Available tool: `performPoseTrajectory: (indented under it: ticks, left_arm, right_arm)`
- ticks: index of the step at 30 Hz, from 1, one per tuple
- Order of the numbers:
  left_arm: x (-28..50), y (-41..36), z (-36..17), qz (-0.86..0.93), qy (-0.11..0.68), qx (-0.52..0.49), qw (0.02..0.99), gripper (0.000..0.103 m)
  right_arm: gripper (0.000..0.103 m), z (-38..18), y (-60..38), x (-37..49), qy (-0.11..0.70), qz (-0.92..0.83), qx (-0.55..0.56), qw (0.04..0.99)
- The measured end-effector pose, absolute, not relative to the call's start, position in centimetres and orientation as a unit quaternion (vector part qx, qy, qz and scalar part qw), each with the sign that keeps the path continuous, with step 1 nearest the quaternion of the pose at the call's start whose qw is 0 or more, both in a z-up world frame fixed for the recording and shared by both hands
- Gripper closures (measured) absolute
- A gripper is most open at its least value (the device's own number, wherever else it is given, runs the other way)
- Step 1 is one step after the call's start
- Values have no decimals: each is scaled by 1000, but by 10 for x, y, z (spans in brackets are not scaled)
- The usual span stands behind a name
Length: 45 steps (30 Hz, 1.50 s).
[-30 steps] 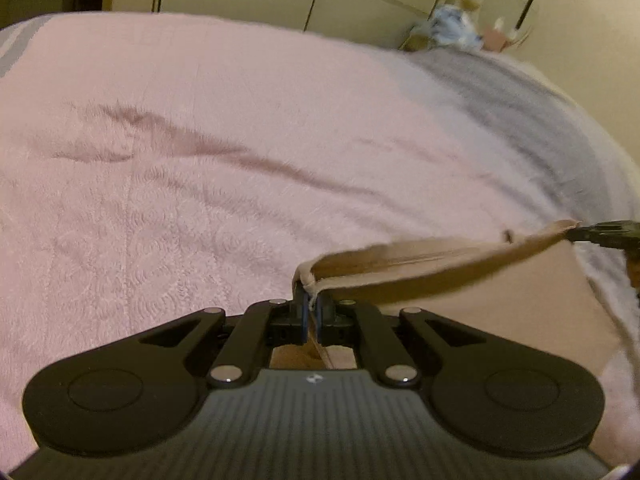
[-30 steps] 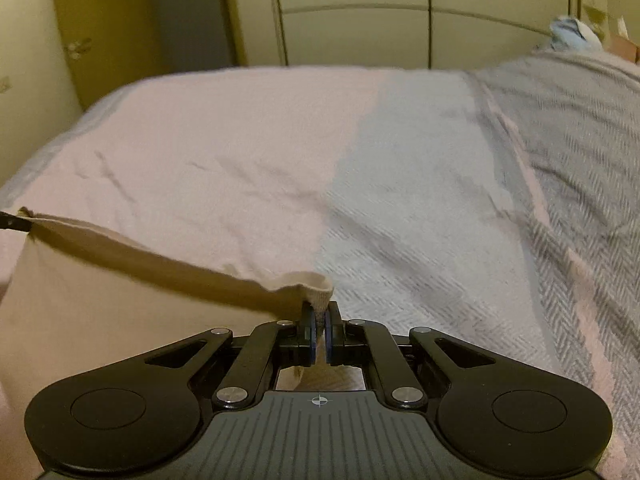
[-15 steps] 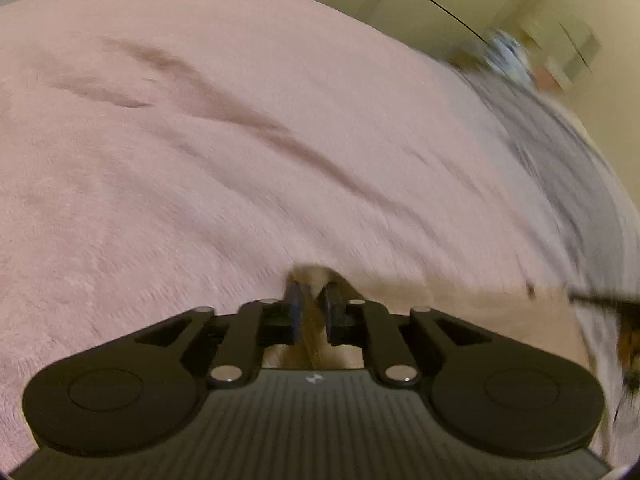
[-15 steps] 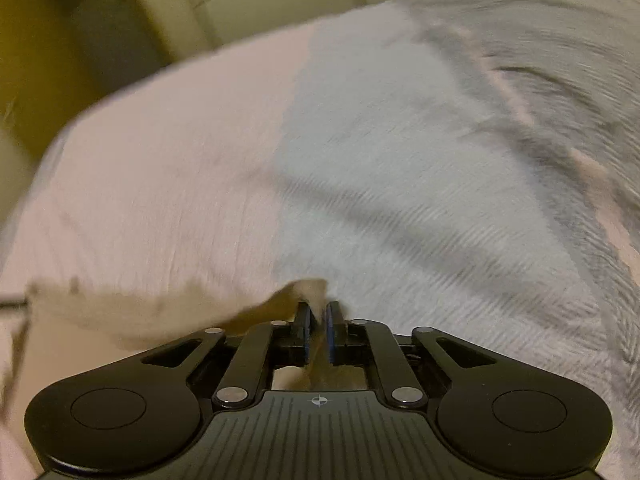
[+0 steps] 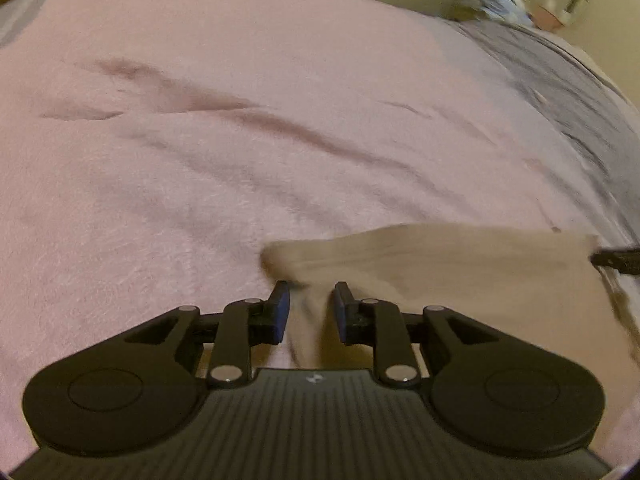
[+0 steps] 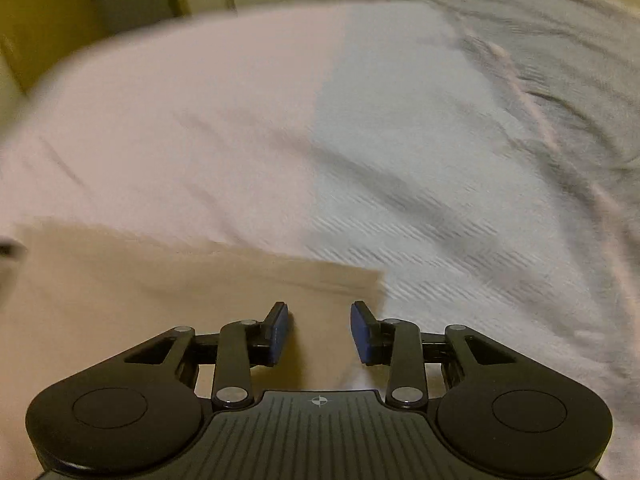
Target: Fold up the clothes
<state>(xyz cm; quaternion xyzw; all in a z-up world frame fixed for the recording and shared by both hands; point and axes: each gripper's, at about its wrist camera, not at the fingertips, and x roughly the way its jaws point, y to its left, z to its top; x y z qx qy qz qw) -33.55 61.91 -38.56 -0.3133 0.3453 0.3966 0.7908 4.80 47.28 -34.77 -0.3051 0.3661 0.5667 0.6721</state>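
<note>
The beige garment [image 5: 460, 276] lies flat on the pink bedspread [image 5: 240, 140], its long folded edge running crosswise from the left gripper [image 5: 308, 308] at one corner to the right gripper [image 6: 319, 330] at the other, whose tip shows at the left view's right border. Both grippers point steeply down with jaws opening: blue pads [image 5: 282, 312] spread and pressing on nothing, though cloth still lies in each gap. Each hand sits directly over its own corner, so neither is nearer; the next fold probably turns on this crosswise axis.
</note>
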Motion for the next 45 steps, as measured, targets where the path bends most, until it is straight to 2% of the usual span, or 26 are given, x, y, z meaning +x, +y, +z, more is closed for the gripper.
performPoseTrajectory:
  ticks: [5,7,9,11,12,16,20,21,23,24,29,33,35,37,40,43,45]
  left_arm:
    - [-383,554,-358,413,340,-365,762,83]
    - [-411,516,-349,428,312,-443,723,75]
    - [-435,479,-348,436,254,-537,676,59]
    - [-448,449,-358,441,194,-608,631,56]
    - [-452,437,-366,444,168,-634,611,56]
    - [-457,414,-401,471,100,-681,551,58]
    - [-465,413,-417,483,74,-678,550,77]
    - [-465,414,-414,483,78,-665,564,89]
    - [-466,415,-406,481,94,-635,597,98]
    - [-467,415,-400,480,105,-616,615,99]
    - [-468,412,-388,474,161,-547,671,99]
    - [-462,412,-389,475,211,-532,669,92]
    - [-461,411,-384,479,226,-529,663,87]
    - [-458,405,-362,501,249,-510,653,85]
    - [-453,392,-329,514,282,-458,668,85]
    - [-428,393,-319,499,300,-408,703,83]
    - [-410,395,-323,482,323,-381,720,76]
  right_arm:
    - [68,-314,407,50,400,578,-195,684]
    - [68,-297,367,39,441,587,-133,665]
    - [67,-291,324,30,512,572,-61,638]
    - [47,-299,290,20,568,543,1,618]
    - [35,-305,275,15,590,523,26,615]
    - [34,-334,245,4,625,454,87,628]
    - [35,-356,247,17,619,424,123,650]
    - [36,-360,249,21,618,421,134,650]
    - [77,-369,254,30,617,416,156,650]
    - [101,-372,257,34,622,406,147,654]
    - [102,-361,251,41,593,422,132,673]
    - [101,-372,257,42,608,403,95,677]
    - [94,-368,256,46,618,396,98,672]
    - [71,-345,254,40,597,397,68,694]
    - [65,-306,259,13,507,422,-33,751]
    - [65,-305,278,-21,444,480,-114,748]
    - [65,-306,291,-45,400,517,-166,738]
